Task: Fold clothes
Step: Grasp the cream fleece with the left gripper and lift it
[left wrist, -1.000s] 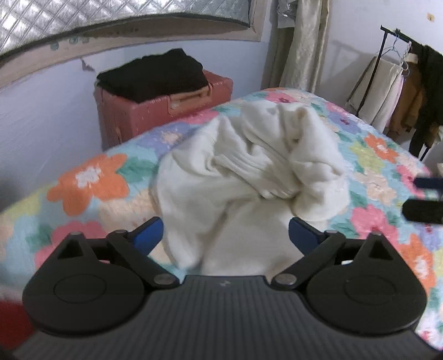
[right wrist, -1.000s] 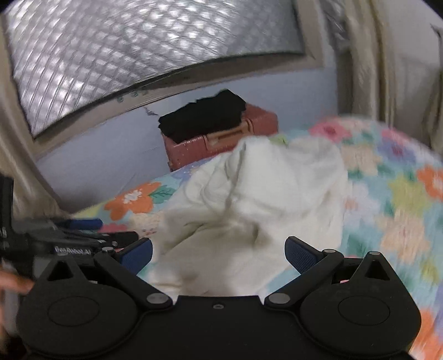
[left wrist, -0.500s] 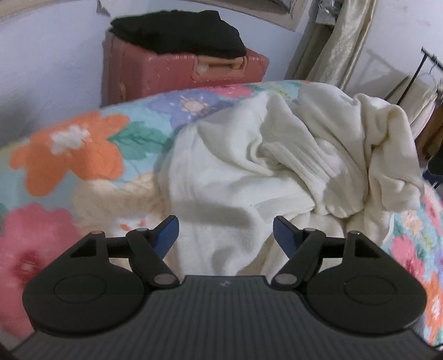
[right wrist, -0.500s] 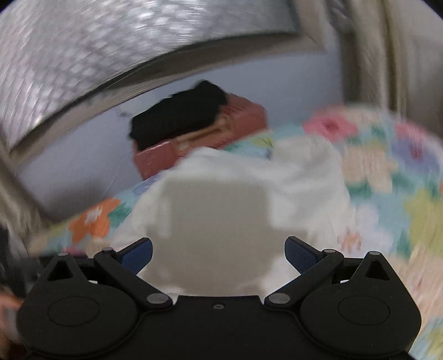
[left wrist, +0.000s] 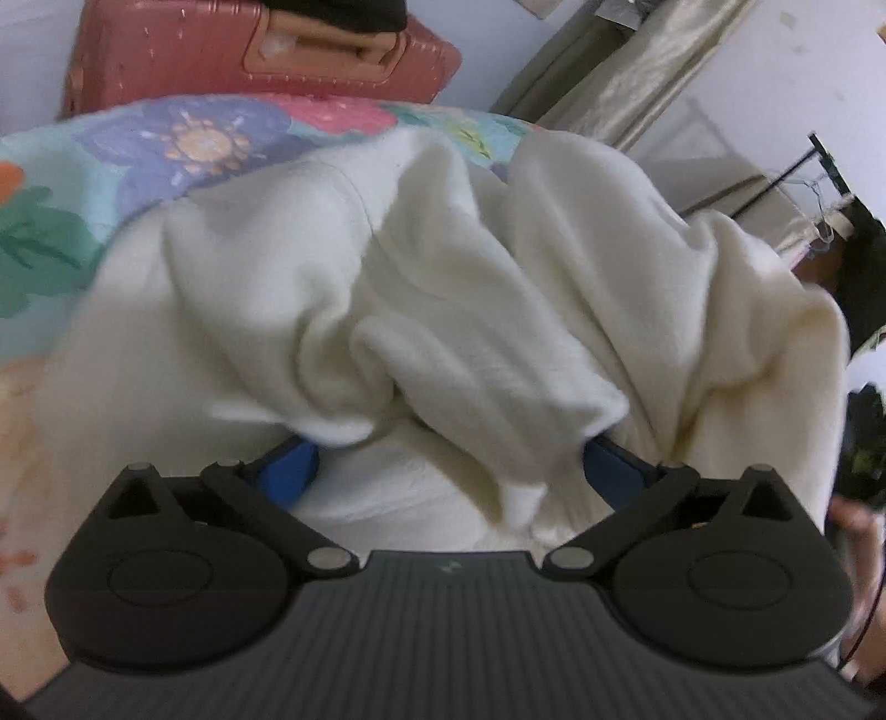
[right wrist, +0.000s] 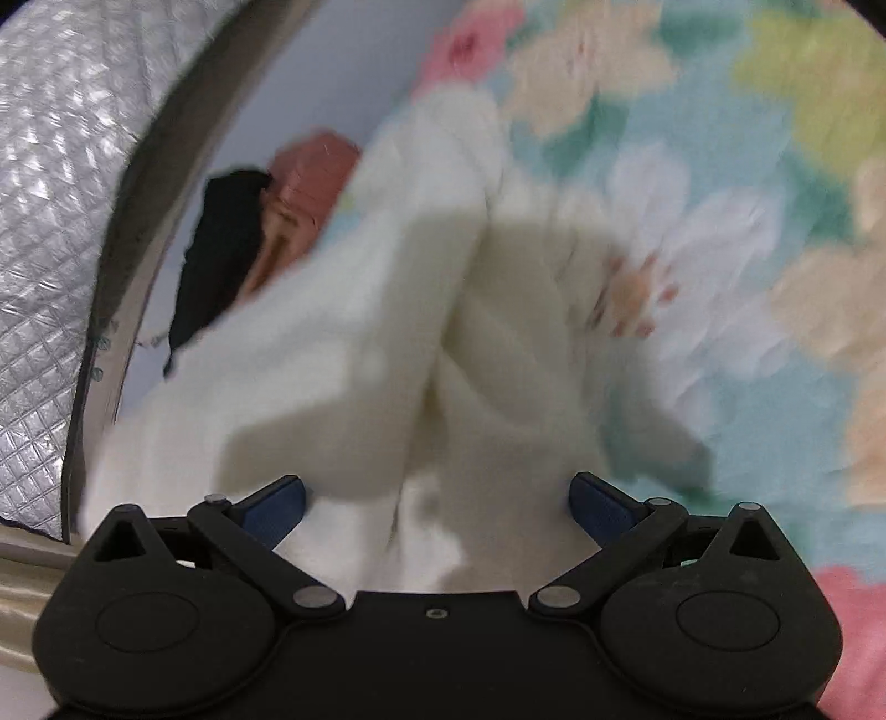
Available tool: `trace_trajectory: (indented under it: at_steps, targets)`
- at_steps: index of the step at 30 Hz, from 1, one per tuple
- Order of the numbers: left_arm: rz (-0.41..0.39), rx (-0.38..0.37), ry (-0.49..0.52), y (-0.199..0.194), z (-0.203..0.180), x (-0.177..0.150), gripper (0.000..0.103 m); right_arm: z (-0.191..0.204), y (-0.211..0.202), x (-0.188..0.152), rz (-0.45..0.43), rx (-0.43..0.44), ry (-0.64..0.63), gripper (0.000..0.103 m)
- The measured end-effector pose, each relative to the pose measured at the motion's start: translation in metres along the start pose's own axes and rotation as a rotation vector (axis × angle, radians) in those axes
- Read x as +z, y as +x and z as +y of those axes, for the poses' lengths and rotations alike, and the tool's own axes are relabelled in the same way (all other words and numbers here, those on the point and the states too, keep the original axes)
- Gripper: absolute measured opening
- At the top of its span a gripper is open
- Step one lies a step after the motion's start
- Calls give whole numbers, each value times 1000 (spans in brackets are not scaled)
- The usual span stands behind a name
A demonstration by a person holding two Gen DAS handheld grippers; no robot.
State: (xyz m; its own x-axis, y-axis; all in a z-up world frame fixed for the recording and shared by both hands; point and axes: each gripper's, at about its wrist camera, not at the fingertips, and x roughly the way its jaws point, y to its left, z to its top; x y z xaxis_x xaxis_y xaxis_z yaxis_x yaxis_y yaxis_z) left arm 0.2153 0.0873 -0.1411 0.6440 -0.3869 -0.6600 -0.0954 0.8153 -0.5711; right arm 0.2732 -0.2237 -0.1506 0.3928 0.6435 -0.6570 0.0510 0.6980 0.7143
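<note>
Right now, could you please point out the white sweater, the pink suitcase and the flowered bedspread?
white sweater (left wrist: 443, 288), left wrist view, on its bunched middle folds.
pink suitcase (left wrist: 183, 50), left wrist view, on its front face.
flowered bedspread (right wrist: 747, 310), right wrist view, on a bare printed patch.

Lots we can't make out here

Folds of the cream garment (left wrist: 443, 288) cover the tips of the left gripper (left wrist: 448, 465), so we can't see any contact. The right wrist view is smeared with motion blur: the floral bedspread (right wrist: 747, 232) is mush. The pink suitcase (left wrist: 249, 50) gets cropped by the top edge.
</note>
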Motion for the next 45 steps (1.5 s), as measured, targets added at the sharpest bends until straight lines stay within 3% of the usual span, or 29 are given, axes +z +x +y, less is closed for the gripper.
trace_trajectory:
  at_steps: [5, 8, 16, 22, 27, 31, 38, 45]
  targets:
    - [-37, -36, -5, 19, -6, -4, 103, 30, 31, -7, -62, -54, -122, 103]
    - [-42, -55, -28, 16, -10, -11, 90, 38, 36, -10, -64, -25, -150, 103]
    - [-13, -78, -5, -24, -37, -41, 59, 41, 22, -44, 95, 235, -121, 97]
    - [4, -116, 21, -55, -71, -71, 56, 34, -13, -75, 77, 365, -40, 79]
    - [44, -161, 97, -73, -111, -102, 56, 38, -64, -100, -22, 355, -62, 71]
    - [78, -248, 158, -87, -150, -128, 56, 30, -109, -109, -60, 362, -64, 69]
    - [217, -400, 280, -103, -213, -168, 56, 21, -200, -129, -68, 297, -232, 69]
    - [356, -525, 374, -110, -269, -198, 56, 24, -288, -142, -7, 154, -428, 68]
